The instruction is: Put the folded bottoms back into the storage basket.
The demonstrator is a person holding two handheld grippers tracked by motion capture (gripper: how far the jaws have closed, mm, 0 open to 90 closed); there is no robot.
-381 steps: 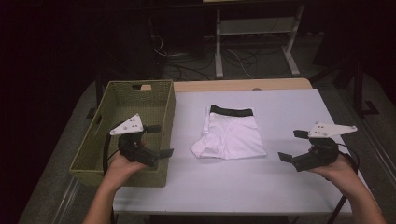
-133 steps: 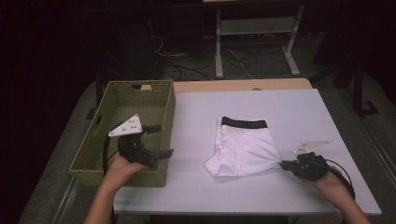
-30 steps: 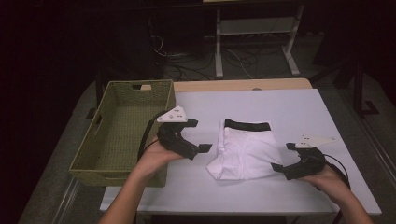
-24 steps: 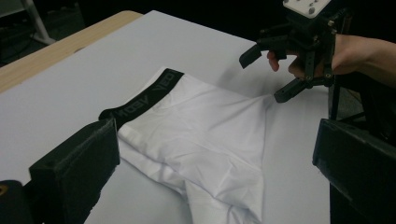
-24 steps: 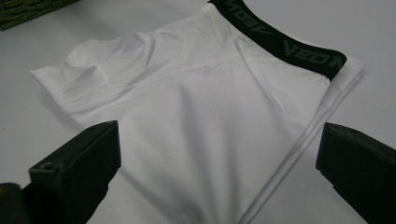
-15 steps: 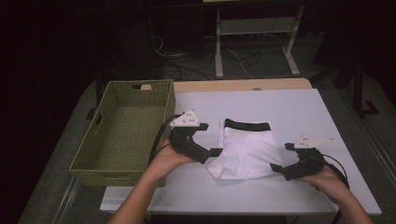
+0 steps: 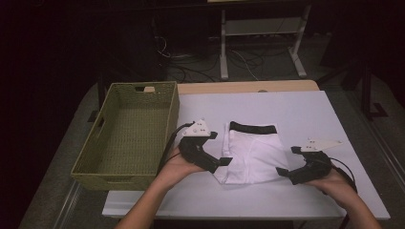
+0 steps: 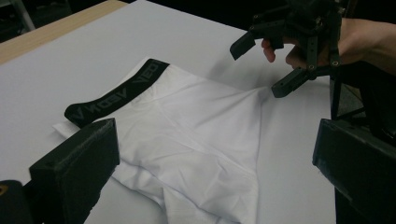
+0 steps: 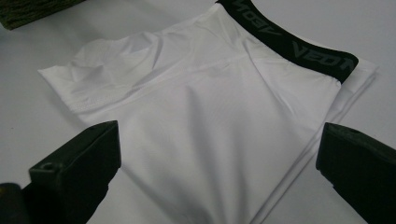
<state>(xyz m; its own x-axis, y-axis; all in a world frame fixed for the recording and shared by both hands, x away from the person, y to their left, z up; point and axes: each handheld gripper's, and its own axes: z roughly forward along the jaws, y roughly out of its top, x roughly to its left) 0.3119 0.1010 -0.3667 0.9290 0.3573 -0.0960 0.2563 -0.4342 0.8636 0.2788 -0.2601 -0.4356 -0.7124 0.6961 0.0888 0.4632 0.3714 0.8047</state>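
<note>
White briefs with a black waistband lie folded on the white table, waistband at the far side. My left gripper sits at their near left edge, jaws wide apart. In the left gripper view the briefs spread between and ahead of my left gripper. My right gripper is at the garment's near right corner, open. In the right gripper view the cloth lies between the spread jaws of my right gripper. The right gripper also shows open across the cloth.
An olive woven basket stands empty at the table's left side, close to my left forearm. A wooden strip runs along the table's far edge. Beyond it are cables and a stand's legs on the dark floor.
My left gripper has come from over the basket rightward to the briefs' left edge. The right gripper has stayed at the near right corner. The briefs have not shifted lately.
</note>
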